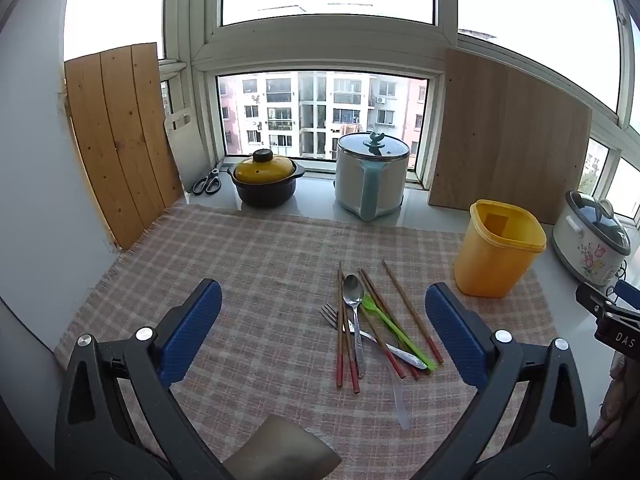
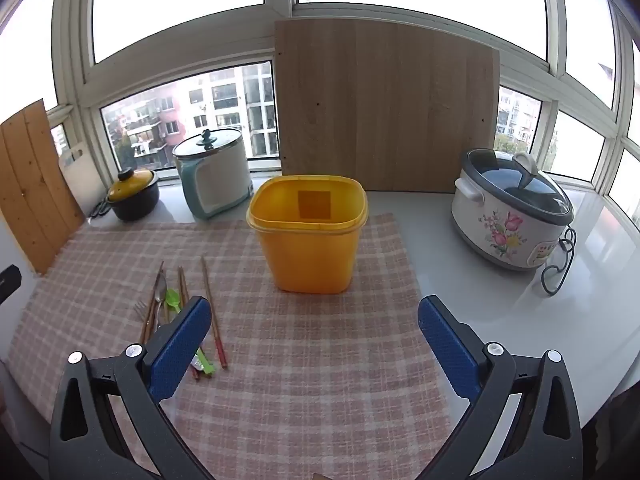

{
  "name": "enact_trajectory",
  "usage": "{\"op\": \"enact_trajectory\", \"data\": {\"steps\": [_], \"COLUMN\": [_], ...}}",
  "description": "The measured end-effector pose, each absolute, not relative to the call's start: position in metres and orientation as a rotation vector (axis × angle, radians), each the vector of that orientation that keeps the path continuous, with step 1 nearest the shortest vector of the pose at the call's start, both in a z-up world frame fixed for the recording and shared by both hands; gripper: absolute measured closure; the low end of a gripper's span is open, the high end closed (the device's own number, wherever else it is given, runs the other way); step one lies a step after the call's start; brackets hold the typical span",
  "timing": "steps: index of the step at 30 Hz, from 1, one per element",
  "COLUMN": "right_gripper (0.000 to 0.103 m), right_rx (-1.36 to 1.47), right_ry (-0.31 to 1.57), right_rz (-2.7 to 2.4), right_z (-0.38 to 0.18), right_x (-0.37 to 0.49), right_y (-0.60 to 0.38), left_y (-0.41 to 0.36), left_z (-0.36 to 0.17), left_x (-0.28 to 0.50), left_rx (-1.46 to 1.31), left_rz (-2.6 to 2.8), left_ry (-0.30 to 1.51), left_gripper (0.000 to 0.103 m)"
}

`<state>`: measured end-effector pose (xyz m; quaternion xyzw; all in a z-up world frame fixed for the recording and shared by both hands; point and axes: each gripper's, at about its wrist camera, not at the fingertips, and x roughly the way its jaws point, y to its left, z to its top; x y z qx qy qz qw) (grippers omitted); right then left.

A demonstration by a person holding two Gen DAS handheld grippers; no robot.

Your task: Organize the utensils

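A pile of utensils lies on the checked cloth: several red-tipped wooden chopsticks, a metal spoon, a metal fork and a green plastic spoon. An empty yellow plastic container stands upright to their right. My left gripper is open and empty, hovering above the cloth with the pile between its fingers. My right gripper is open and empty in front of the yellow container; the utensil pile lies by its left finger.
On the sill stand a black pot with a yellow lid, a white and blue cooker, scissors and a floral slow cooker. Wooden boards lean against the windows. The right gripper's edge shows in the left wrist view.
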<state>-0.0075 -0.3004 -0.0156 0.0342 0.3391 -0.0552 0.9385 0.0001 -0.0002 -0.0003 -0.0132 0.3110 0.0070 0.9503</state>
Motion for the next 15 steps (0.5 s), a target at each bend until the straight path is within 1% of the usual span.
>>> {"op": "enact_trajectory", "data": {"steps": [15], "right_gripper": [0.001], "right_rx": [0.057], "right_ry": [0.692], "right_rz": [-0.112], "right_z": [-0.0177], "right_x": [-0.005], "right_y": [-0.298], "left_y": [-0.0024], "left_z": [-0.0048], "left_x": [0.001], "left_rx": [-0.018], "left_rz": [0.028], "left_ry": [0.64], "left_gripper": [0.0]}}
